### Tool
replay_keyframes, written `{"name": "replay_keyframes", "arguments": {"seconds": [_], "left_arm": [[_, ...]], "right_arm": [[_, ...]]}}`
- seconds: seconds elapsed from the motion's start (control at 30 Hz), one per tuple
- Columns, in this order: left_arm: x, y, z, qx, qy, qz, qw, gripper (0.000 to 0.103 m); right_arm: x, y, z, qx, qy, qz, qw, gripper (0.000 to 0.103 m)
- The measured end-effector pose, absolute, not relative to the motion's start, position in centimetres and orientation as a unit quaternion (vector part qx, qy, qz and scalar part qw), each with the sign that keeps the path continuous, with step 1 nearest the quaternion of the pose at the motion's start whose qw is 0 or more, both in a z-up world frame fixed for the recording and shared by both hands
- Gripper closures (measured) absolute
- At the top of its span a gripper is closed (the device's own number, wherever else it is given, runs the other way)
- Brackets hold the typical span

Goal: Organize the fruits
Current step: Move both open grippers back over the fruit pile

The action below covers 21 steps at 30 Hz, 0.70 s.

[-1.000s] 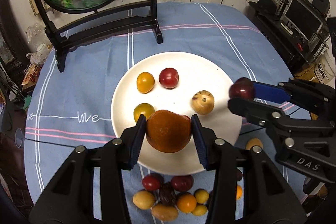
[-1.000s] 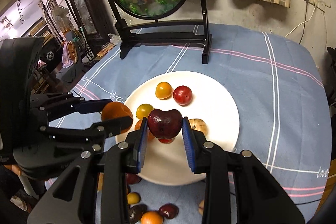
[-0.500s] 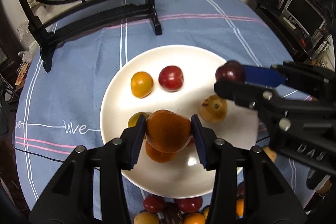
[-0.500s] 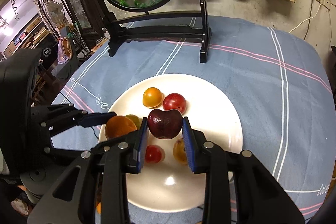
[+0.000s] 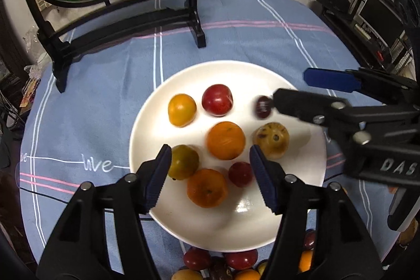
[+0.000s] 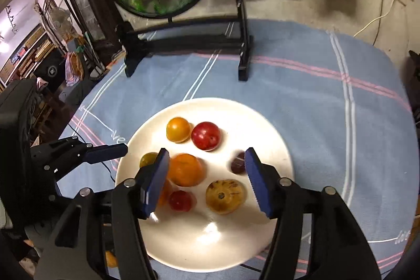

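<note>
both grippers stand wide open and hold nothing: the left gripper (image 5: 210,162) and the right gripper (image 6: 206,164) hang over the white plate (image 5: 210,232). the orange (image 5: 225,140) lies in the plate's middle, the dark plum (image 5: 263,106) near its right side among other fruits.
</note>
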<state>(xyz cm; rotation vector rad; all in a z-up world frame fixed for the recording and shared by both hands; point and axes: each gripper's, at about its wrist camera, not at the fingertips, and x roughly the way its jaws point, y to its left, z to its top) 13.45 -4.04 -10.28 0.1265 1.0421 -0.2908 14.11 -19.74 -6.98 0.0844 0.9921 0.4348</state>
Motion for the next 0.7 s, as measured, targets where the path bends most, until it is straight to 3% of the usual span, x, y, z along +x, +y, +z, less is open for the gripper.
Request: {"name": "replay_keyframes", "arguments": {"seconds": [0.33,0.7], "left_arm": [[9.5,1.0,-3.7,0.014,0.438,-0.128,0.890,0.034],[0.5,6.5,-8.5,0.009,0.500,-0.100,0.860,0.032]], "right_arm": [[6.5,-22.9,-1.0,0.036,0.420,0.210,0.882,0.042],[-7.0,-20.0,-12.8,-0.054,0.542,0.214,0.811,0.043]]}}
